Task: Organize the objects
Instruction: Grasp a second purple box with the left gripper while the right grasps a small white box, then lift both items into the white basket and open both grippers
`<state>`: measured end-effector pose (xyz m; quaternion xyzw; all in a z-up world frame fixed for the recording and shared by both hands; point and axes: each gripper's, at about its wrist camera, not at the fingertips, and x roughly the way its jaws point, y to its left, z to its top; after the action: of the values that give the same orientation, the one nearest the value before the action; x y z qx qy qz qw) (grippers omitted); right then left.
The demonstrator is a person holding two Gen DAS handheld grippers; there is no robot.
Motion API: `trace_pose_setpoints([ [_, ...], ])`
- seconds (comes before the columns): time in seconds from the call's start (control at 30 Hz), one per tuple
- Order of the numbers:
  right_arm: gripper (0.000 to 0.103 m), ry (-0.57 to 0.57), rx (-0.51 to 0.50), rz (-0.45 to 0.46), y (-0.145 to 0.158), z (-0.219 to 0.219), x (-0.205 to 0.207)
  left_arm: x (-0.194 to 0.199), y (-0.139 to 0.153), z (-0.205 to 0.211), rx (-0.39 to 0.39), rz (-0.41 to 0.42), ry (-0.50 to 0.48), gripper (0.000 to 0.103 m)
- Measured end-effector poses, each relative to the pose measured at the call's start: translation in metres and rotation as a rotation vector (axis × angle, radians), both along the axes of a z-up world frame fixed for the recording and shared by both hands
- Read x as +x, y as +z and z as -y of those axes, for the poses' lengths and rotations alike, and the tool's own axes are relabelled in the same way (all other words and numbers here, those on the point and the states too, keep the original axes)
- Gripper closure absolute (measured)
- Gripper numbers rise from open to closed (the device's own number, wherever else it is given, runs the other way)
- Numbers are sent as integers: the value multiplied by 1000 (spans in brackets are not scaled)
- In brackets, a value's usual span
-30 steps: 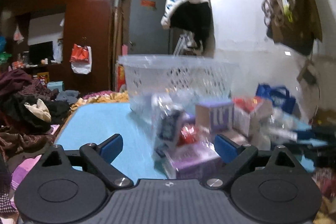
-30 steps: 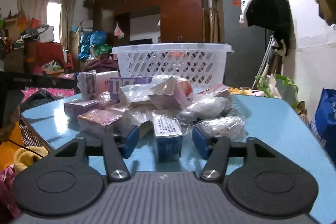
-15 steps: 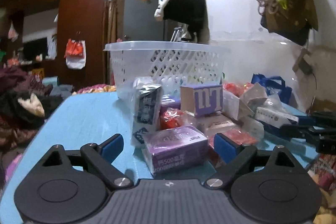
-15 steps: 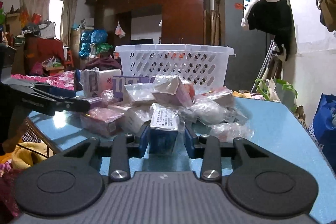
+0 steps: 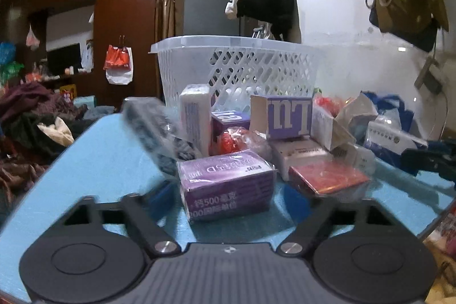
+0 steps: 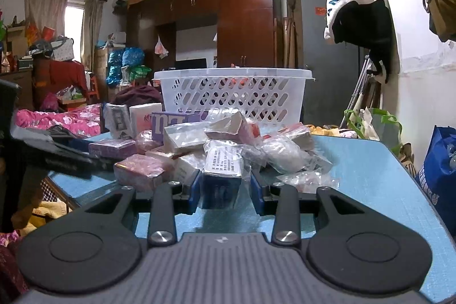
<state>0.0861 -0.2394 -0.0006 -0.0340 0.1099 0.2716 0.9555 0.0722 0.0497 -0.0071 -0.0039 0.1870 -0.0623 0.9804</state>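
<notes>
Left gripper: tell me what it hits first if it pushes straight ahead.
The purple box. It already sits between the closing jaws of the left gripper, though the pads do not seem to press it yet. Behind it come the piled packets, then the white basket.

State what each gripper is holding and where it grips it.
The right gripper clamps the plastic-wrapped blue box by its two sides. The left gripper holds nothing yet; it is closing with the purple box between its fingers.
</notes>
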Motion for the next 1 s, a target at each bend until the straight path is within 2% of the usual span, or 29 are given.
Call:
trace_pose_setpoints([
  [0.37,64,-27,39,39,11,10,-4,-23,16,-8,-56,149,-36,32],
  [0.7,64,-16,121,54,24,19,-3,-17,28,-19,-113,170,-50,32],
  [0.83,64,69,206,-16,30,23,10,-14,31,-24,-138,165,-59,32],
  [1.0,64,44,166,35,51,7,22,-7,57,-23,-141,213,-65,32],
])
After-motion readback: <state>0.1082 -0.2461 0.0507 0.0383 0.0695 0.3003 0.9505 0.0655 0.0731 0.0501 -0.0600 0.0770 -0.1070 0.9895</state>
